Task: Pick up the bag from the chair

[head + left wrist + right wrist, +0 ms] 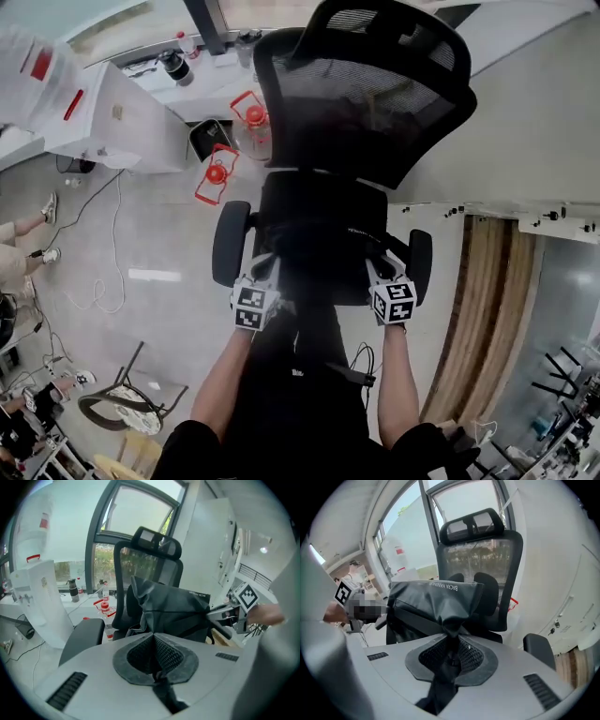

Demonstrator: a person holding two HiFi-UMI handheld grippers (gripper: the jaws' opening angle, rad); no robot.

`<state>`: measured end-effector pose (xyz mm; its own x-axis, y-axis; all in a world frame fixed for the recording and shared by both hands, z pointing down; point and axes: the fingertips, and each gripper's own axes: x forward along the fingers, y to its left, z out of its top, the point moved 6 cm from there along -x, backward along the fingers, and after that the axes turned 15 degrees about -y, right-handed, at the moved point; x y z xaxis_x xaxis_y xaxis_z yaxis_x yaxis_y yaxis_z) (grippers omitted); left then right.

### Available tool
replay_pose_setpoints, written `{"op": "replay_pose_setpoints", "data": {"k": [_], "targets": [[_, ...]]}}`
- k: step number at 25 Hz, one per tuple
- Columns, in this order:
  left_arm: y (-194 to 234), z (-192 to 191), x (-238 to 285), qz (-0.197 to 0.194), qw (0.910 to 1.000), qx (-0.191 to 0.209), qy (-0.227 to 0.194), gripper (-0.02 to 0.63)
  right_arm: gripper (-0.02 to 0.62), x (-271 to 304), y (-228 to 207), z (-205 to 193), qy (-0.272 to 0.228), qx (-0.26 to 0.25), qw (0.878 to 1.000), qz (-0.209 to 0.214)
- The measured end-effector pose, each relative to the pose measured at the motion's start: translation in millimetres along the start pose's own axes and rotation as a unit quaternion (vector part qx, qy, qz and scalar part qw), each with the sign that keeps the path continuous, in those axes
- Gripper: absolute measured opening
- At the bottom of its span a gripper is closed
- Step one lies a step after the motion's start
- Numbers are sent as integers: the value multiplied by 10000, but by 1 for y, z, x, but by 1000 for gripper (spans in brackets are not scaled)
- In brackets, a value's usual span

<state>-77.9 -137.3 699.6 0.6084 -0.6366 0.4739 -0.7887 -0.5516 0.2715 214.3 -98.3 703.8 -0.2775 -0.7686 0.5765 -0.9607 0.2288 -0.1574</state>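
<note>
Left gripper (268, 265) and right gripper (375, 264) side by side, jaws clamped.

Black mesh-backed office chair (375, 103) centre frame, black bag (319, 234) over its seat, contact unclear, pale floor (159, 244) beneath, red-capped bottles (217, 174) standing on it, upper left of chair

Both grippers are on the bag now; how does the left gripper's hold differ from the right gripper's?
The left gripper pinches a thin fold of the bag, jaws almost together; the right gripper clamps a thicker bunch, jaws a little apart. The left gripper holds the bag's left end, the right gripper its right end. Both are shut on the bag, which spans between them before the chair.
</note>
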Motion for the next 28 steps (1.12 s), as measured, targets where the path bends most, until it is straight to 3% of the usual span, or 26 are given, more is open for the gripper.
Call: {"op": "replay_pose_setpoints", "data": {"k": [4, 15, 23, 28], "targets": [[-15, 14, -46, -142, 9994, -27, -327, 0, 48, -48, 28, 10, -263, -41, 9996, -96], [-52, 34, -155, -342, 9975, -76, -619, 0, 46, -150, 93, 19, -455, -97, 9989, -69], [-83, 50, -191, -502, 9950, 66, -866, 0, 46, -195, 99, 35, -663, -164, 9977, -57], [-97, 60, -196, -397, 9944, 45, -981, 0, 44, -211, 94, 41, -743, -154, 9971, 95]]}}
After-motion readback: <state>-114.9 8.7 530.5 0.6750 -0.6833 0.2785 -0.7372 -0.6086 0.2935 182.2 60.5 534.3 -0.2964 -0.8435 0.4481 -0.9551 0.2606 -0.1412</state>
